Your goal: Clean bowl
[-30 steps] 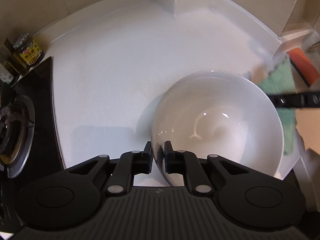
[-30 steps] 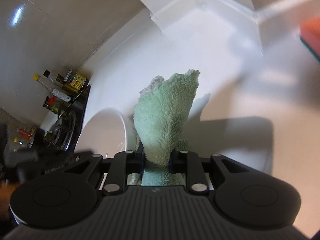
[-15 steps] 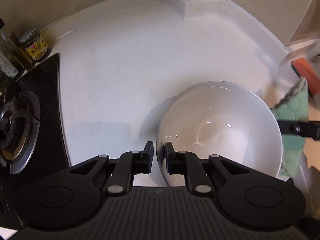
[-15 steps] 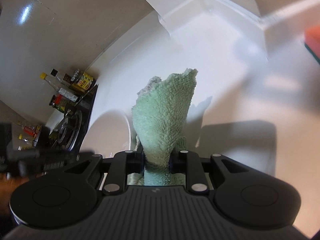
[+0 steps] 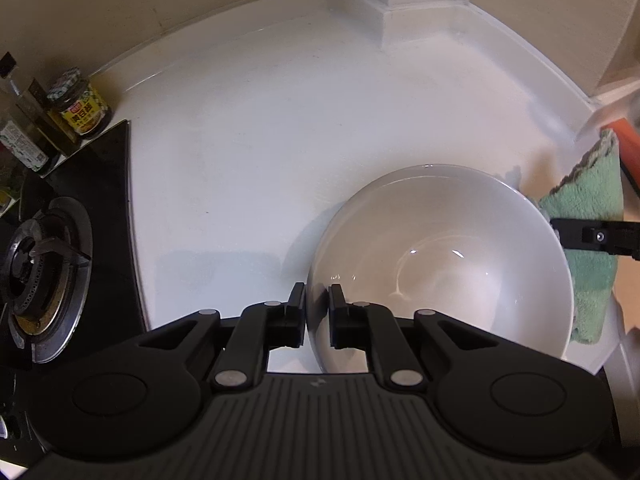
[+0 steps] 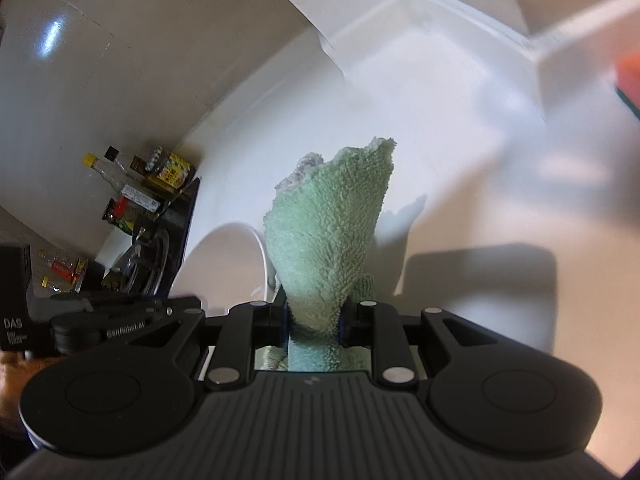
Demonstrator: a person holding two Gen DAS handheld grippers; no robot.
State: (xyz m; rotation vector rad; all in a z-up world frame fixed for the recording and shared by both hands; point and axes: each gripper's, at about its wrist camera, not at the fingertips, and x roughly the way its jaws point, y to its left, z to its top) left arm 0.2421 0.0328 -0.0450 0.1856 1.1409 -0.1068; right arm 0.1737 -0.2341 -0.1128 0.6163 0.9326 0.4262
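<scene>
— What has shifted?
— The green cloth has swung farther right of the bowl.
— Grips?
— Left gripper pinches the bowl's near rim, lower centre; right gripper clamps the cloth above the worktop.

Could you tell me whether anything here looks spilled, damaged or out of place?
Nothing stands out. The bowl looks whole, its rim pinched by the left gripper; the cloth is clamped in the right gripper. No spill shows on the counter.
</scene>
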